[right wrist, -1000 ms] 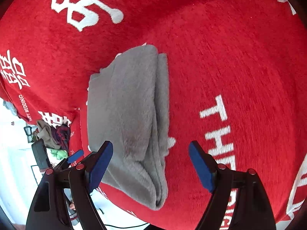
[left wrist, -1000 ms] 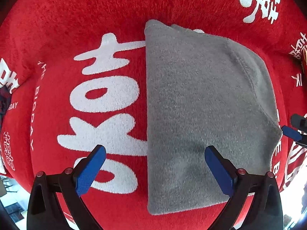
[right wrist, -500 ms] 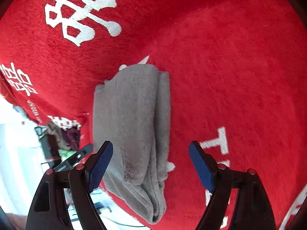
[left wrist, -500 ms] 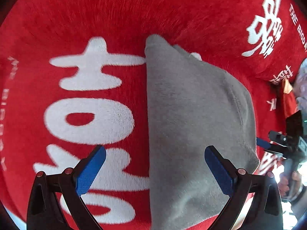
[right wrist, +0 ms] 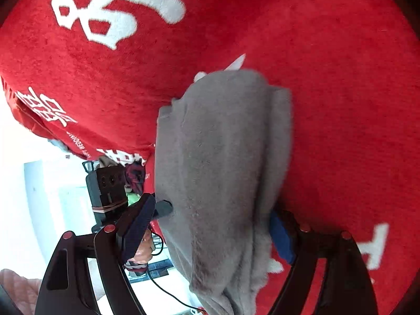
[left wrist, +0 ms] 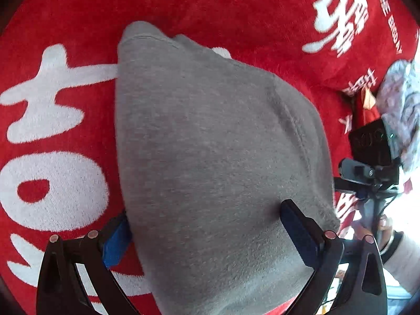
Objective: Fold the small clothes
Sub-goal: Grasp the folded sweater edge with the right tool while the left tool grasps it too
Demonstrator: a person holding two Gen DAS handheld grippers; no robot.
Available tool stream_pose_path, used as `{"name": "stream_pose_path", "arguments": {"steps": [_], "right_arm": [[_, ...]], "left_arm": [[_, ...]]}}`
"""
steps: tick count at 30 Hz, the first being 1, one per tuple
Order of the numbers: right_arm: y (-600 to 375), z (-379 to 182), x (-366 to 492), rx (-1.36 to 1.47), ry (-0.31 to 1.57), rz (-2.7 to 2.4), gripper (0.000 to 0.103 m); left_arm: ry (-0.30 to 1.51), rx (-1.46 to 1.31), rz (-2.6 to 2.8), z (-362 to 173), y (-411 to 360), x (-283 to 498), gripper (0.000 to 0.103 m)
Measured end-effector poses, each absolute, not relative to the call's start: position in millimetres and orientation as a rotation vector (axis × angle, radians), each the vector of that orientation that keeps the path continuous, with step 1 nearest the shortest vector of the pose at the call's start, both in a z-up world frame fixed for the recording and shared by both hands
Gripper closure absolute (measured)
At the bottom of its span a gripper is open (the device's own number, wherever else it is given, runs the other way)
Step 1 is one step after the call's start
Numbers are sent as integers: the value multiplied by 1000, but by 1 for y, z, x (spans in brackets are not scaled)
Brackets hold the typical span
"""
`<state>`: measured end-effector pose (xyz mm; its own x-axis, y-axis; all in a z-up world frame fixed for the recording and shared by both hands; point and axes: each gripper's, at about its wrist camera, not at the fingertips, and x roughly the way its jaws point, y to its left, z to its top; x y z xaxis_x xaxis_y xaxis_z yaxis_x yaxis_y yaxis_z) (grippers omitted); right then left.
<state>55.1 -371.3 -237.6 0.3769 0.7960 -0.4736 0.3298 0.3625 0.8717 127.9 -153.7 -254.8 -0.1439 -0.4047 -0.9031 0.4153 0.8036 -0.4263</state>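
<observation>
My left gripper (left wrist: pixel 207 232) stands with its jaws wide apart, one blue pad (left wrist: pixel 115 244) on the red cloth at the left side of the folded grey garment (left wrist: pixel 210 157) and the other pressed onto the fleece on top. The pads do not squeeze anything. My right gripper (right wrist: pixel 210 233) is also spread wide, and the near end of the same garment (right wrist: pixel 223 170) lies between its fingers; its right pad (right wrist: pixel 281 239) sits against the stacked fold edges, the left one (right wrist: pixel 139 223) just beside the fabric, with no pinch that I can see.

The garment rests on the red blanket (left wrist: pixel 236 13) with white lettering, close to the blanket's near edge, and its nearest end reaches that edge. It is folded into a long, thick bundle, the layered edges showing along one side. Beyond the blanket's edge, in the left wrist view, a heap of other clothes (left wrist: pixel 396 105) lies in bright light.
</observation>
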Motion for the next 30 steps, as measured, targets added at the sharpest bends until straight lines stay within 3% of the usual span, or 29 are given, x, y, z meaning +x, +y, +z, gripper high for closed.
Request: {"name": "stream_pose_path", "arguments": {"steps": [3, 4, 5, 6, 9, 21, 30], "right_arm": [[-369, -239, 52, 1268, 1223, 374, 27], [-368, -242, 49, 1279, 1243, 353, 53], [-368, -245, 45, 1286, 1254, 339, 72], [-368, -244, 42, 1305, 1230, 341, 72], [-362, -230, 39, 1337, 1176, 375, 73], [-307, -178, 12, 1454, 1160, 503, 73], [-248, -211, -5, 1489, 1237, 471, 73]], "left_arm": [[1517, 9, -705, -247, -153, 125, 27], [1509, -16, -700, -245, -149, 126, 32], [1507, -39, -701, -242, -145, 127, 43], [1506, -68, -705, -239, -141, 129, 51], [1499, -86, -732, -226, -136, 127, 57], [1496, -91, -773, -161, -80, 87, 58], [1551, -27, -668, -187, -13, 67, 57]]}}
